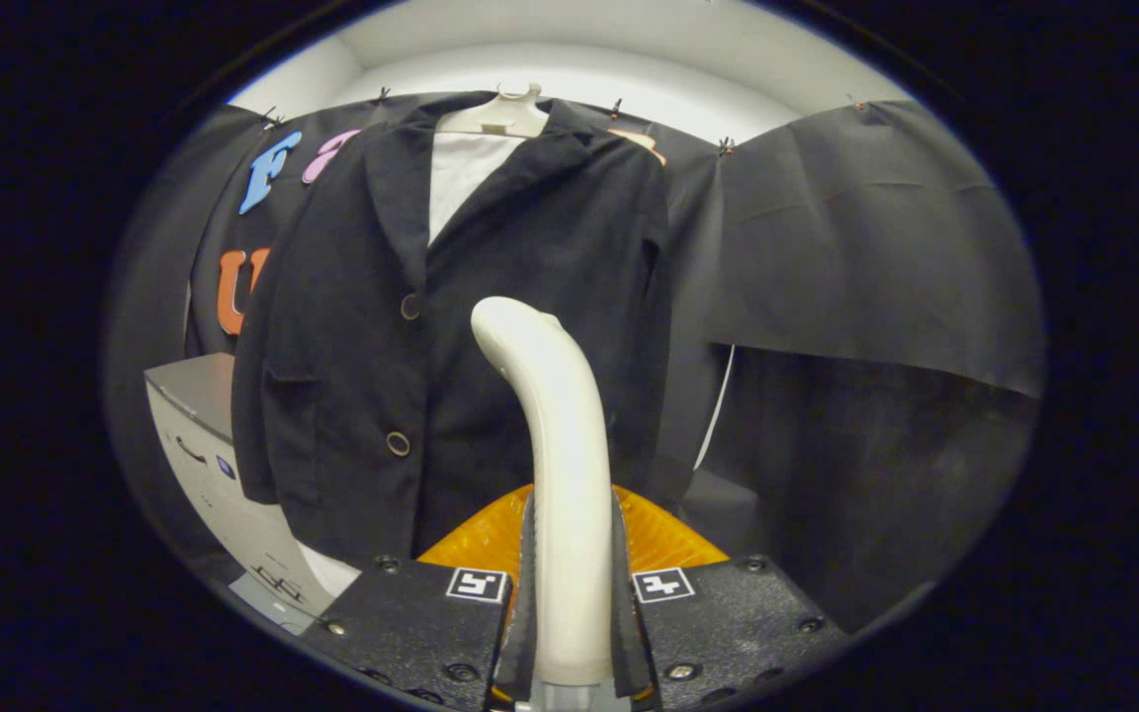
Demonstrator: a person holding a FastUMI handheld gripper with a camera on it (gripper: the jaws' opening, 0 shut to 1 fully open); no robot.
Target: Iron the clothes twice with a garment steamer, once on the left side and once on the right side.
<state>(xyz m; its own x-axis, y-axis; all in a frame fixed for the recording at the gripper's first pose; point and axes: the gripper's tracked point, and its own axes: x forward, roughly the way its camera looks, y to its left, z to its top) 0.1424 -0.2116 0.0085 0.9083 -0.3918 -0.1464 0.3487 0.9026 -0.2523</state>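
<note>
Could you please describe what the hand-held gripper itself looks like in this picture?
The hand-held gripper shows two flat, textured black blocks, one per side, each fixed with round screws. Each block carries a small square white tag with a black pattern near its inner corner. An orange ribbed part sits behind them. No cables are visible.

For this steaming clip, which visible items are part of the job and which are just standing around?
Part of the job:
- garment steamer, its handle clamped between the gripper fingers
- black jacket on a hanger, just beyond the steamer head

Just standing around:
- grey cabinet, beside the jacket's sleeve
- white cable against the booth wall
</note>
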